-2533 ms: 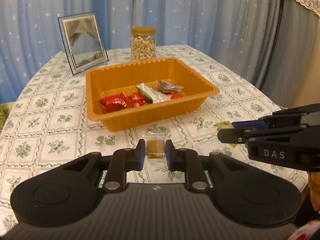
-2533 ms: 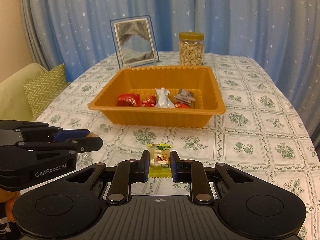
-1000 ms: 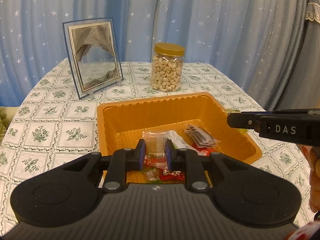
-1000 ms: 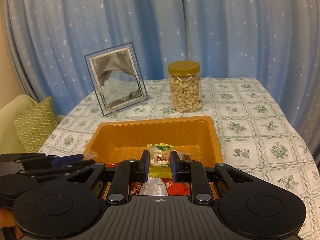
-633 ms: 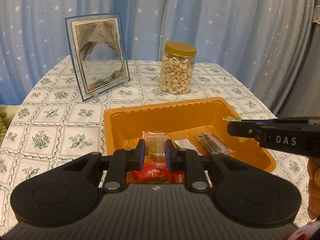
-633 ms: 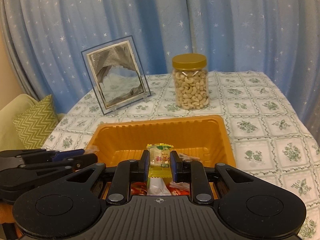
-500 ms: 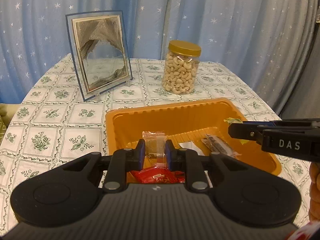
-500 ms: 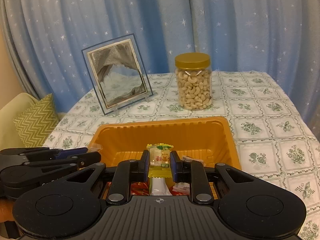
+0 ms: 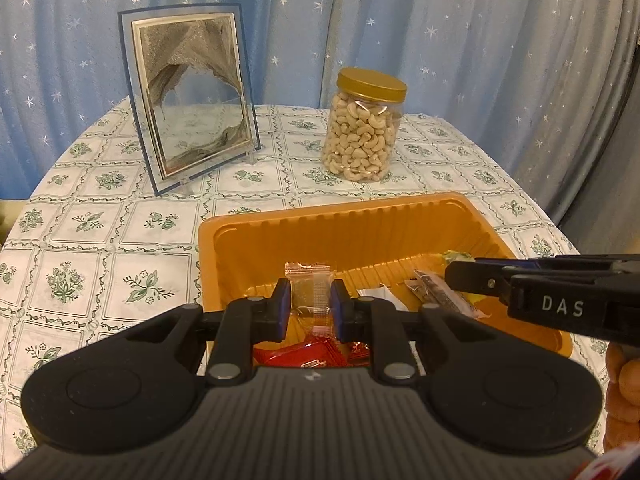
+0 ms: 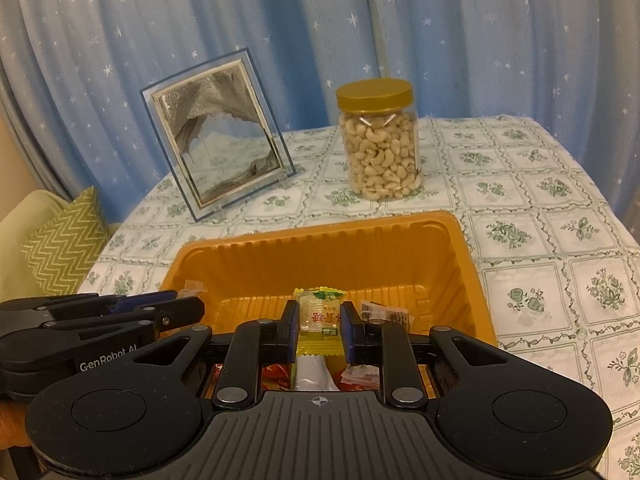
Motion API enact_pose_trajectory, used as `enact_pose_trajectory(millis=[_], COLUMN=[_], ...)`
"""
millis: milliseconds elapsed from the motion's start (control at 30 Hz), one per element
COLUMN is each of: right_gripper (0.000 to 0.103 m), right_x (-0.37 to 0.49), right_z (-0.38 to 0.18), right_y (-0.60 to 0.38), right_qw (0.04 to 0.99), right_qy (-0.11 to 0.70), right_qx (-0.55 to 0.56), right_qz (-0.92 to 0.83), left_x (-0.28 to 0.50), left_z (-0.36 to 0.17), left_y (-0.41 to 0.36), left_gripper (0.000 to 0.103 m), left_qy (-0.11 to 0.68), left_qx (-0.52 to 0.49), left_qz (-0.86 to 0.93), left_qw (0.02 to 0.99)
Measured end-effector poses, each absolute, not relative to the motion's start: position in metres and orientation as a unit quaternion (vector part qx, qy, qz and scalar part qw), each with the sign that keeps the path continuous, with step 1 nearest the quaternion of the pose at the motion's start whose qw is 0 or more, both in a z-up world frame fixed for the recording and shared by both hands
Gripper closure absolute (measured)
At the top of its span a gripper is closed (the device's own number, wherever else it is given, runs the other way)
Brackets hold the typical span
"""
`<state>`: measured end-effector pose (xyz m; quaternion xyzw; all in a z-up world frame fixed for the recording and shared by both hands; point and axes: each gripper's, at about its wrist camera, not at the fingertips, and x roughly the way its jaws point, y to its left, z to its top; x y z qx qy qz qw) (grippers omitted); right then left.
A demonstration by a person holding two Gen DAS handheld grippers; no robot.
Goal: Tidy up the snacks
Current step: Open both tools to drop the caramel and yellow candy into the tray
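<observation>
Both jaws pinch snacks over the tray (image 9: 400, 208); the left gripper (image 9: 308, 308) holds a clear packet (image 9: 310, 292), the right gripper (image 10: 320, 330) a yellow packet (image 10: 320, 316); to release well, I judge, lower each closer to the floor, spread the fingers slowly, and keep the grippers apart so neither knocks the other.

The tray (image 9: 280, 232) sits on the worktop (image 9: 120, 240), wrapped snacks (image 9: 304, 354) in it. Behind it, the frame (image 9: 192, 100) stands left of the jar (image 9: 362, 132)
</observation>
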<state>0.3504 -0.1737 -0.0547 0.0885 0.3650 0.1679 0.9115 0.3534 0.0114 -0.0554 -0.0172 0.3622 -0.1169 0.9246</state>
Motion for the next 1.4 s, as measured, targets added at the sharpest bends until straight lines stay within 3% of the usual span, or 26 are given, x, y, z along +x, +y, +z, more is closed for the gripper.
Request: enact_pose_trajectory(millis=[700, 767, 833, 1400], right_gripper=[0.081, 0.081, 0.081, 0.081], right_x=[0.353, 0.353, 0.353, 0.355], right_z=[-0.059, -0.059, -0.059, -0.056], right_y=[-0.176, -0.177, -0.177, -0.178], right_qw=[0.91, 0.911, 0.911, 0.911], right_qy=[0.37, 0.369, 0.369, 0.367], right_qx=[0.09, 0.091, 0.09, 0.1], right_qz=[0.163, 0.162, 0.161, 0.159], left_x=[0.36, 0.361, 0.362, 0.356], left_z=[-0.064, -0.065, -0.065, -0.063], left_y=[0.002, 0.001, 0.002, 0.019], left_gripper=[0.084, 0.083, 0.074, 0.07], left_qy=[0.371, 0.37, 0.371, 0.366], left_qx=[-0.021, -0.019, -0.018, -0.006], left_qz=[-0.123, -0.124, -0.119, -0.107], left_qw=[0.92, 0.921, 0.921, 0.924])
